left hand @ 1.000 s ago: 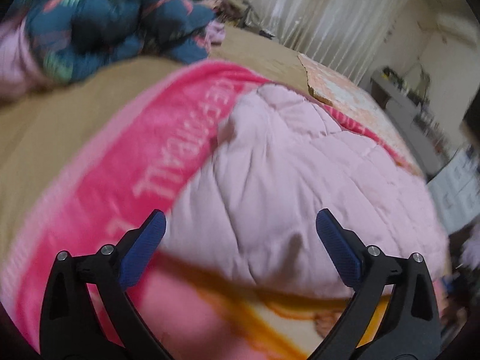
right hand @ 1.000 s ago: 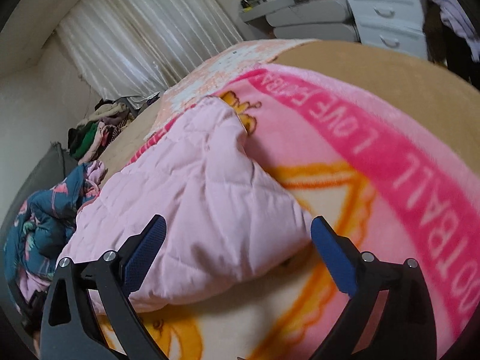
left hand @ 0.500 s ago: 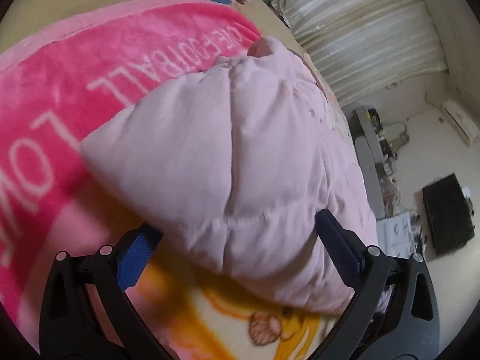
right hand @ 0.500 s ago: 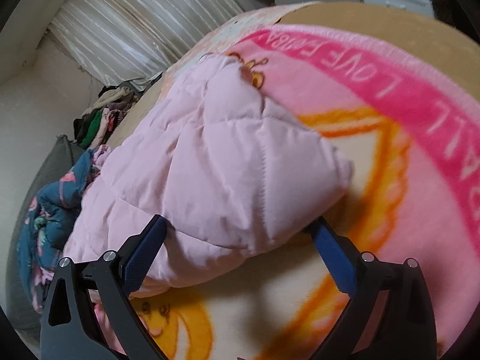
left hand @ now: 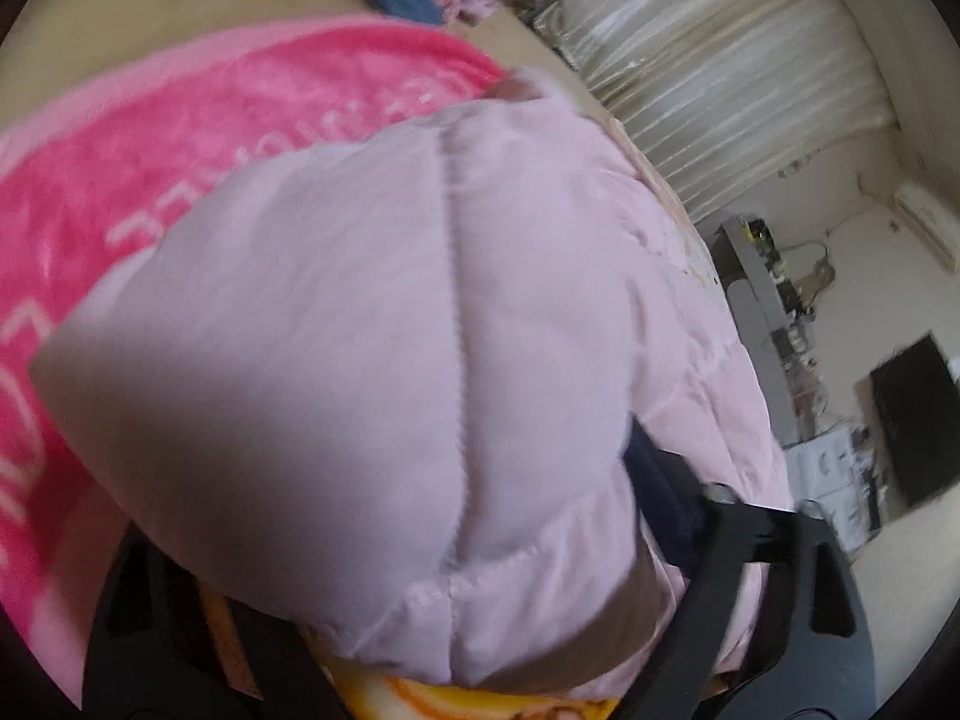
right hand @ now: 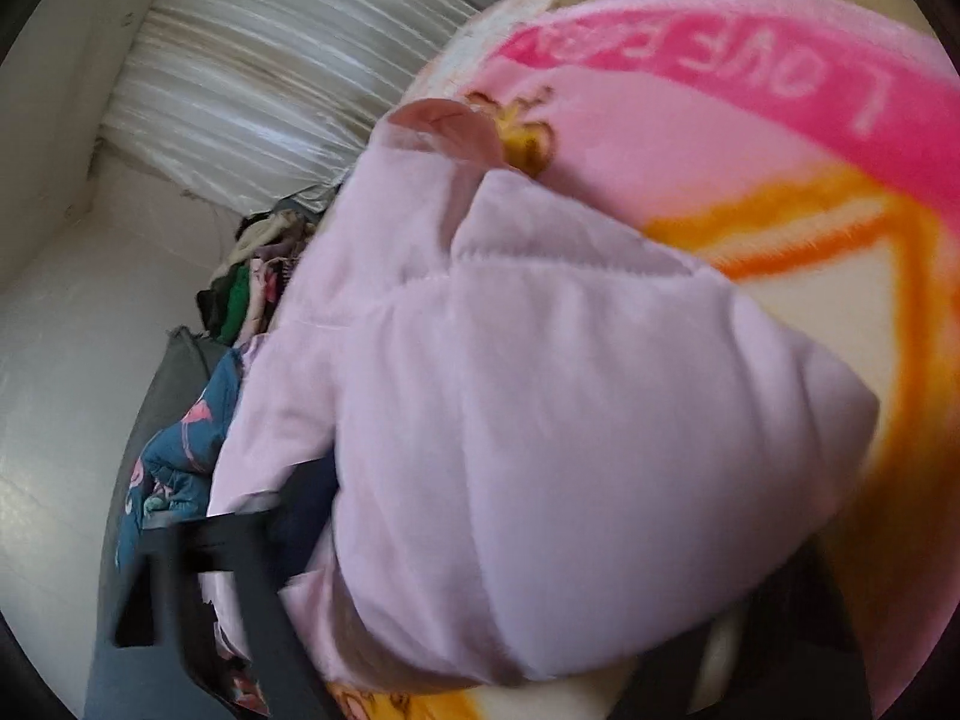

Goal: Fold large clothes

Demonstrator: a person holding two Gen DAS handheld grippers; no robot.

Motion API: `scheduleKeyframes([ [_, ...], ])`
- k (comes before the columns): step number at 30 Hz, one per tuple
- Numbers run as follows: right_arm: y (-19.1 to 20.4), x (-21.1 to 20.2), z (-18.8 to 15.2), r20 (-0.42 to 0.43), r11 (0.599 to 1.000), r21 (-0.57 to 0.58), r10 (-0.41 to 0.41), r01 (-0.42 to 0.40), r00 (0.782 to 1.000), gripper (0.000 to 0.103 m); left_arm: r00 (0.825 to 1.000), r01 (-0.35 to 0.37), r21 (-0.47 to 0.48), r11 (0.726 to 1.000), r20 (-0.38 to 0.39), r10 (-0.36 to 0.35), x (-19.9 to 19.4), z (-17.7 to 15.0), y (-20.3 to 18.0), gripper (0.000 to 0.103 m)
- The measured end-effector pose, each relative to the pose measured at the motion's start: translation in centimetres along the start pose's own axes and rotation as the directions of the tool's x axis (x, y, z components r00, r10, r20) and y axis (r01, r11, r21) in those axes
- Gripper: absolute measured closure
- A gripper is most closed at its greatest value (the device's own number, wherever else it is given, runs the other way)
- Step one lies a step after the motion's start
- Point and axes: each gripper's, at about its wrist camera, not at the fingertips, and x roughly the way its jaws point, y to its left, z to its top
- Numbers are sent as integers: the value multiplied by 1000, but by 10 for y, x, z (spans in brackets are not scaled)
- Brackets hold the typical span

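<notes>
A pale pink quilted jacket (left hand: 360, 330) lies puffed up on a bright pink blanket (left hand: 180, 150) with white lettering. My left gripper (left hand: 390, 504) straddles one near corner of the jacket. Its jaws are closing, the right finger (left hand: 666, 498) sinks into the padding, and the left finger is hidden under the fabric. In the right wrist view the same jacket (right hand: 540, 390) fills the middle over the blanket (right hand: 750, 150). My right gripper (right hand: 552, 534) is closing on the other near corner, its left finger (right hand: 300, 504) pressed against the padding and its right finger mostly covered.
A blue patterned garment (right hand: 174, 462) is bunched beside the jacket, and a heap of mixed clothes (right hand: 252, 282) lies further back. Pale curtains (left hand: 720, 60) hang behind the bed. A cluttered grey shelf (left hand: 762, 276) and a black screen (left hand: 912, 420) stand off the bed's side.
Both grippers came down and forward onto the jacket's near corners, and their jaws narrowed from wide open. The jacket now bulges over the fingers in both views.
</notes>
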Motion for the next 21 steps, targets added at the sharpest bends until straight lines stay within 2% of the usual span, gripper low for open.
scheduleKeyframes([
  [2,15,-6,0,22,996,-86,4,-2,1000,61,1000,-5,69,998,28,3,-7,1,-14,57],
  [5,53,-20,-1,63,960,-278,-28,45,998,73,998,-24,164,986,56,15,-21,4,-37,70],
  [7,76,-29,-2,89,924,-373,-53,82,995,75,997,-36,238,971,76,19,-36,7,-56,73],
  [8,95,-37,-5,108,889,-445,-62,104,992,76,996,-39,259,965,88,17,-41,8,-61,74],
  [11,135,-59,-19,147,798,-589,-44,124,988,77,992,-45,322,946,123,5,-69,8,-76,75],
  [12,141,-64,-24,152,781,-613,-32,119,988,77,992,-49,339,940,129,5,-77,8,-77,75],
  [17,148,-111,-61,159,727,-680,21,94,987,77,993,-55,381,923,117,10,-115,-10,-65,75],
  [21,131,-132,-88,150,723,-683,1,103,989,77,995,-63,408,911,97,25,-135,-36,-47,75],
])
